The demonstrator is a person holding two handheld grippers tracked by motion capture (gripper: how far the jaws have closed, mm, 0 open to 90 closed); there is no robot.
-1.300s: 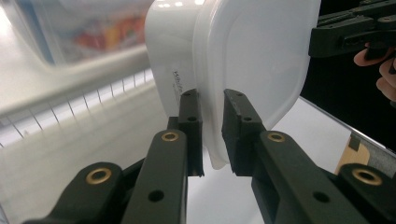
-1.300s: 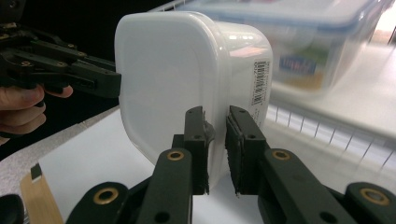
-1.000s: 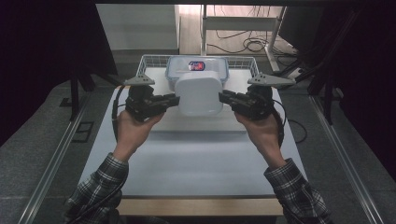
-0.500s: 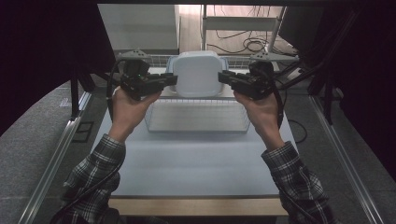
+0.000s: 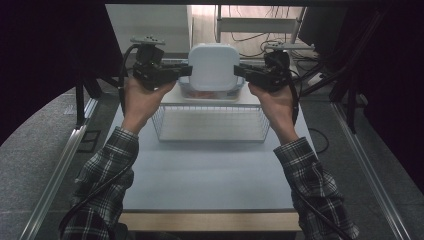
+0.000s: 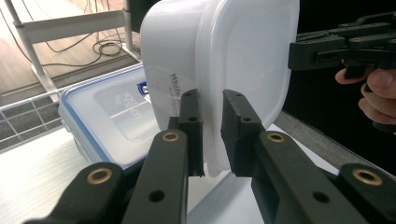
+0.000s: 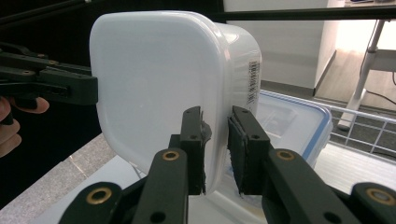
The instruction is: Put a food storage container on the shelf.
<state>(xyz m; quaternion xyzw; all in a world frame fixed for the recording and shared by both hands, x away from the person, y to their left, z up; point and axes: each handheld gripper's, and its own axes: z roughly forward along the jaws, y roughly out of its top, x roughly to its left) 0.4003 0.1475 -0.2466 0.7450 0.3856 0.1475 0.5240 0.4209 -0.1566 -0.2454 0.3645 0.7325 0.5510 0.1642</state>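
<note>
A white plastic container [image 5: 213, 65] hangs in the air between both hands, tipped so that its broad flat face points toward me. My left gripper [image 5: 189, 70] is shut on its left rim, and in the left gripper view the pads [image 6: 191, 126] pinch the thin rim of the container [image 6: 233, 56]. My right gripper [image 5: 236, 70] is on the opposite rim. Its jaws have just eased open a little, but in the right gripper view the pads [image 7: 243, 144] still clamp the edge of the container [image 7: 154, 79].
Below the lifted container a clear box with a blue-edged lid [image 5: 210, 93] rests at the far end of a wire basket [image 5: 210, 125] on the pale table [image 5: 210, 175]. Dark curtains flank both sides. Desk legs and cables lie beyond.
Both hands have risen and moved away from me with the white container between them. It now hangs higher above the blue-lidded box.
</note>
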